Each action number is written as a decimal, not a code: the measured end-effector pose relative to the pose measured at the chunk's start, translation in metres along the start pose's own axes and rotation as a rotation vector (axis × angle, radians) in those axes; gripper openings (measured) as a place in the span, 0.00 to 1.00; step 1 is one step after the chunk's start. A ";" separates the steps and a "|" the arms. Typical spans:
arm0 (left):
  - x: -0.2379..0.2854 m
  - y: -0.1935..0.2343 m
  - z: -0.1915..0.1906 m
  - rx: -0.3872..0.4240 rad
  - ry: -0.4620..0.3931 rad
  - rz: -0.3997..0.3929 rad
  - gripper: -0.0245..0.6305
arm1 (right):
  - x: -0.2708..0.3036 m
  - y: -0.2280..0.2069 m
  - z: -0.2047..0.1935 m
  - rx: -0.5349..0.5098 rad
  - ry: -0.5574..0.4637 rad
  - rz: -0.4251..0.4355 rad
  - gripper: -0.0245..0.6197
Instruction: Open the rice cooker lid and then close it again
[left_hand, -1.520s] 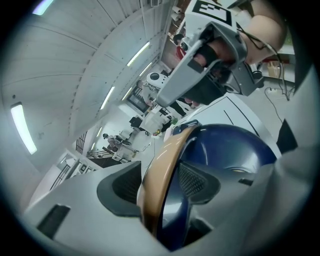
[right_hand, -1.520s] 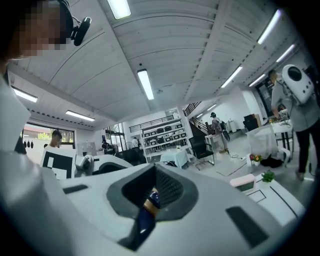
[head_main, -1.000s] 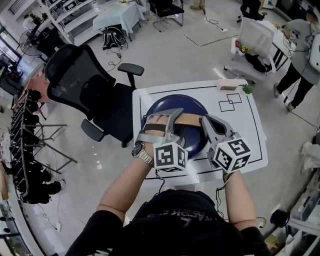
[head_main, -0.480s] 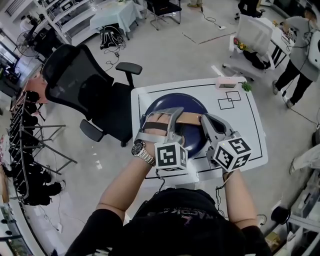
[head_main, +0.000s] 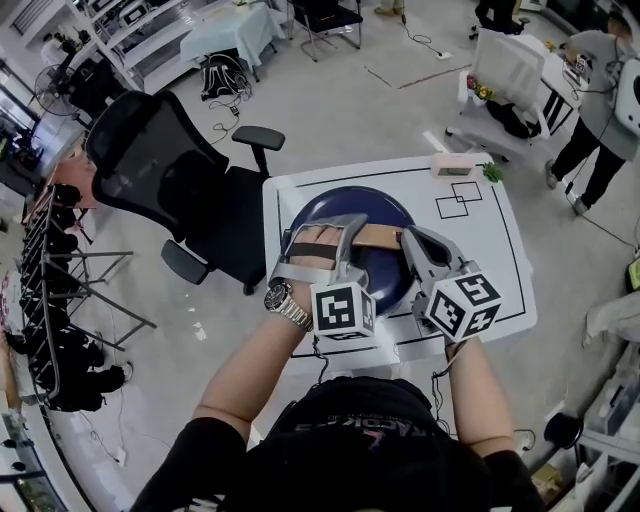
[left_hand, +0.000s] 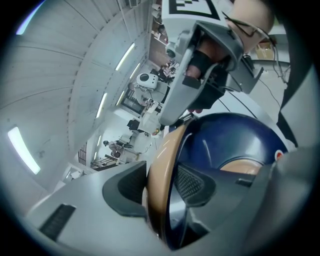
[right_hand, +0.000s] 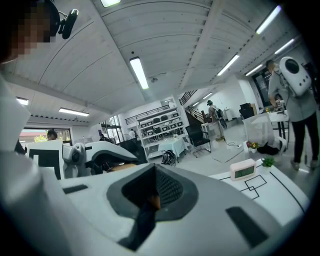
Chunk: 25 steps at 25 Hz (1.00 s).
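Note:
The rice cooker's dark blue domed lid (head_main: 330, 205) stands on the white table, with a tan handle (head_main: 378, 238) arching across its top. My left gripper (head_main: 345, 240) straddles that handle near its left part. In the left gripper view the tan handle (left_hand: 162, 165) runs between the two pads, which have just been closing and now lie against it, over the blue lid (left_hand: 235, 140). My right gripper (head_main: 408, 240) is shut, its tip at the handle's right end. The right gripper view shows its pads (right_hand: 152, 192) together, with only a sliver of tan beyond them.
The white table (head_main: 500, 290) carries black marked lines, a small pink-white clock (head_main: 455, 165) and a tiny green plant (head_main: 492, 173) at its far right corner. A black office chair (head_main: 160, 170) stands close on the left. A person (head_main: 600, 80) stands at a far table.

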<state>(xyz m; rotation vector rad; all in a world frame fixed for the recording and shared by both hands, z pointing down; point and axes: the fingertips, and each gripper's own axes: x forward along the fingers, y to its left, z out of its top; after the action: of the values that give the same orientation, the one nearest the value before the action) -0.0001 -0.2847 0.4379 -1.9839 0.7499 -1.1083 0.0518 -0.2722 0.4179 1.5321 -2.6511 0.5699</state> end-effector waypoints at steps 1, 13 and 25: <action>0.000 0.000 0.000 -0.010 -0.001 -0.002 0.29 | 0.000 0.000 0.000 -0.002 0.002 0.000 0.04; -0.018 0.030 -0.006 -0.181 -0.039 0.029 0.29 | -0.016 0.017 0.039 -0.058 -0.101 0.019 0.04; -0.047 0.064 -0.026 -0.381 -0.115 0.072 0.29 | -0.049 0.000 0.078 -0.064 -0.216 -0.048 0.04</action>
<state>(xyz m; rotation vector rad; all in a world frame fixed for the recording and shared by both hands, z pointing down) -0.0534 -0.2927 0.3735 -2.2919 1.0209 -0.8460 0.0891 -0.2565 0.3349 1.7249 -2.7444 0.3295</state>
